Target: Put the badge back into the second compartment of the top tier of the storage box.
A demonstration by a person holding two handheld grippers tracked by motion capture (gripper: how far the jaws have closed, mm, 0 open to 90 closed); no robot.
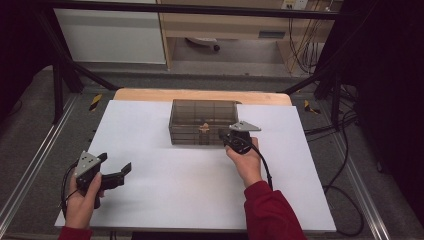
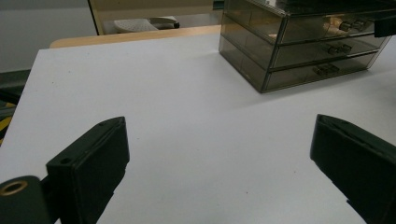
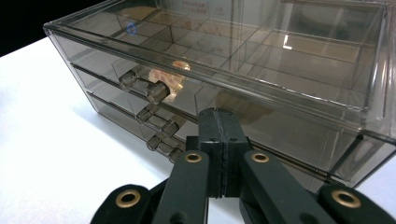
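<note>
My left tongs (image 1: 116, 172) stand open and idle, well short of the smoky drawer box (image 1: 202, 121) and to its left. My right tongs (image 3: 219, 122) are closed on nothing, tips just before the box's front near the drawer knobs (image 3: 158, 92). The box sits mid-surface (image 1: 165, 180), drawers shut. I judge this the approach: next, part the tongs and take a knob.

Left gripper (image 1: 116, 169) sits low at the near left, jaws spread wide apart. Right gripper (image 1: 223, 134) reaches far ahead, jaws pressed together, empty.
</note>
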